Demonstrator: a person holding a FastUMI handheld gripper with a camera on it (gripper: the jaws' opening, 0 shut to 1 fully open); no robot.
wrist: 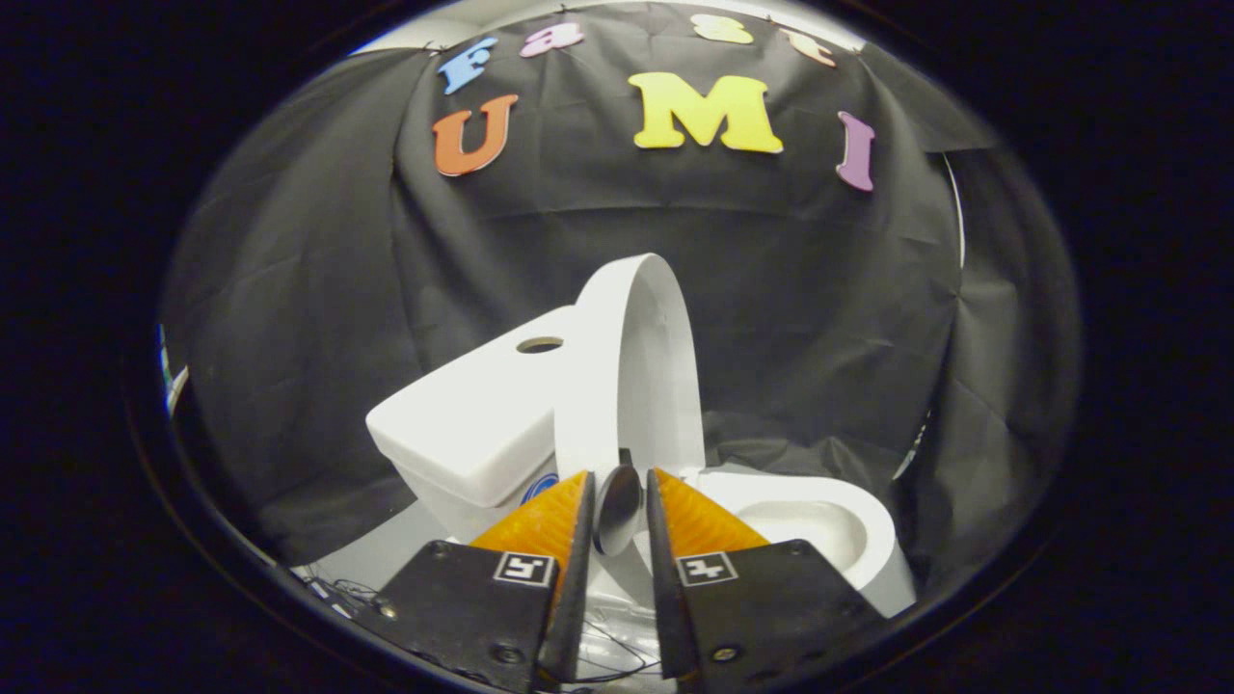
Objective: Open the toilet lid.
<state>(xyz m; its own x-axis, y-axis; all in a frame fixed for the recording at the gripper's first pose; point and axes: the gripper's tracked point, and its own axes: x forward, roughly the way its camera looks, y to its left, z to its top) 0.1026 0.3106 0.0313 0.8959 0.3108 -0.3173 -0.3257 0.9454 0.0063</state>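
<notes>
The small white glossy model toilet [829,525] stands on a pale table [386,564] in front of the draped black cloth wall [318,289], seen at an angle. Its thin white oval lid [631,366] is raised, standing close to upright just beside the boxy white tank [472,424], whose flat top carries a round dark hole [540,344]. The open bowl, with its white rim and shadowed hollow, lies beyond the right finger. The gripper [617,506] shows two black plates with orange ribbed fingers [535,520], each plate carrying a small black-and-white square marker [525,568]. The fingers stand narrowly apart, and between them sits a small round grey disc [617,506] near the lid's lower end; it fills most of the gap, but whether both fingers press on it cannot be told. The fingertips reach to the foot of the raised lid, where it meets the toilet's body. Thin dark wires [617,646] lie on the table below the fingers.
</notes>
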